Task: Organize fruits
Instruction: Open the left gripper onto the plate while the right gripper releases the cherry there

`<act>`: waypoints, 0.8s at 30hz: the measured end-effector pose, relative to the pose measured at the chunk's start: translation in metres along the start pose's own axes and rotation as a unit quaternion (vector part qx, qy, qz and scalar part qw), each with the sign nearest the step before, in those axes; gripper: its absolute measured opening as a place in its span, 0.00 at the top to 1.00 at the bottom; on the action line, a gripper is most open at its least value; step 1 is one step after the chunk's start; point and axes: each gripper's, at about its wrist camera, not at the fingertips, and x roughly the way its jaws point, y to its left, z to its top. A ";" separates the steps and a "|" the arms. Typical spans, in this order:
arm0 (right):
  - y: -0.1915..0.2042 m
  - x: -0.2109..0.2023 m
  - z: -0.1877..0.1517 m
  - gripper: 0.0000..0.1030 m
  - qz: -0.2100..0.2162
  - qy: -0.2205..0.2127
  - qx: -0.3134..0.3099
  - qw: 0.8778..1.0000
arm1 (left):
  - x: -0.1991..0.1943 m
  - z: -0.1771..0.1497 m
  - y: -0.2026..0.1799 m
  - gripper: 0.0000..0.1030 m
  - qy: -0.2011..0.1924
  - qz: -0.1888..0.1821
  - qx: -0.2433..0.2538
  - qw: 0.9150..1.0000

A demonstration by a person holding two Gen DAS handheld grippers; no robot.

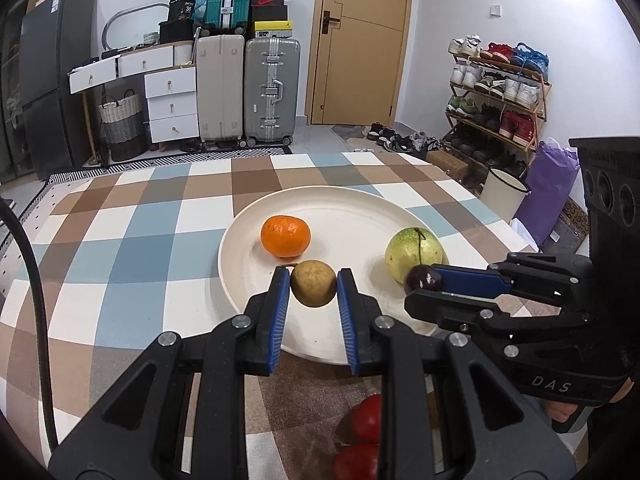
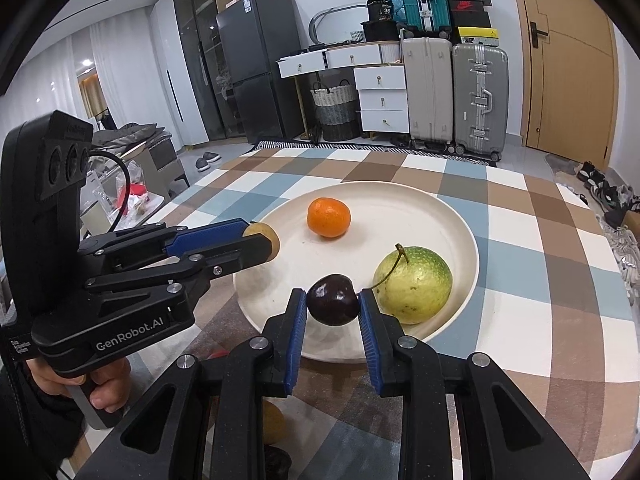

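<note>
The small tan-brown fruit (image 1: 313, 283) sits pinched between the blue pads of the left gripper (image 1: 313, 285), held over the near-left rim of the cream plate (image 1: 360, 208). The dark cherry-like fruit (image 2: 333, 300) is clamped the same way in the right gripper (image 2: 332, 302), over the plate's near edge and just beside the green-yellow fruit (image 2: 413, 285). Both sets of jaws are clenched on their fruit, each piece filling the gap between the pads, so nothing has to be reached for. What the coming move turns on, as I judge it, is what lies under each fruit. The tan one hangs over bare plate with the orange mandarin (image 1: 285, 236) just beyond it. The dark one hangs so near the green fruit (whether the two touch I cannot tell) that it may nudge it on release.

The tan fruit is round, matt and slightly speckled, with no clear long axis. The dark one is glossy, nearly black-purple and roundish. The green one is larger and keeps a thin curved stem.

Further out, two red fruits (image 1: 362, 436) lie on the checked cloth (image 1: 132, 248) of the counter, near the person and under the left gripper, not yet on the plate.
</note>
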 end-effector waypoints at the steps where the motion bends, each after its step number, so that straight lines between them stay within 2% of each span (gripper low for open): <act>1: 0.000 0.000 0.000 0.74 0.001 0.000 0.001 1.000 | 0.000 0.000 0.001 0.79 0.001 0.001 -0.001 1.000; 2: -0.001 0.000 0.000 0.73 0.000 -0.001 0.002 1.000 | 0.000 0.000 0.001 0.79 0.000 0.001 -0.001 1.000; 4: -0.002 -0.002 0.000 0.60 -0.006 -0.005 0.006 1.000 | 0.000 -0.001 0.002 0.79 -0.001 0.000 -0.002 1.000; 6: -0.004 -0.005 0.000 0.53 -0.007 -0.012 0.010 1.000 | -0.001 -0.001 0.004 0.79 -0.005 0.000 -0.005 1.000; 8: -0.005 -0.009 -0.001 0.53 -0.008 -0.020 0.010 1.000 | -0.002 -0.001 0.006 0.78 -0.004 0.001 -0.009 1.000; 11: -0.006 -0.014 -0.002 0.47 -0.018 -0.026 0.007 0.999 | -0.002 -0.003 0.009 0.72 0.000 0.003 -0.017 1.000; 12: -0.006 -0.016 -0.002 0.40 -0.018 -0.030 0.008 0.999 | -0.003 -0.003 0.009 0.67 -0.003 0.004 -0.019 1.000; 15: -0.009 -0.024 -0.004 0.26 -0.019 -0.044 0.013 0.999 | -0.008 -0.004 0.013 0.41 -0.013 0.011 -0.028 0.999; 17: -0.011 -0.028 -0.005 0.18 -0.018 -0.052 0.016 0.998 | -0.013 -0.005 0.015 0.34 -0.022 0.014 -0.033 0.999; 19: -0.011 -0.032 -0.006 0.14 -0.022 -0.062 0.017 0.998 | -0.015 -0.007 0.016 0.19 -0.022 0.018 -0.033 0.999; 21: -0.011 -0.033 -0.006 0.07 -0.027 -0.065 0.018 0.997 | -0.018 -0.007 0.017 0.13 -0.024 0.023 -0.034 0.999; 24: -0.012 -0.037 -0.006 0.01 -0.028 -0.074 0.019 0.997 | -0.024 -0.009 0.019 0.01 -0.028 0.037 -0.036 0.998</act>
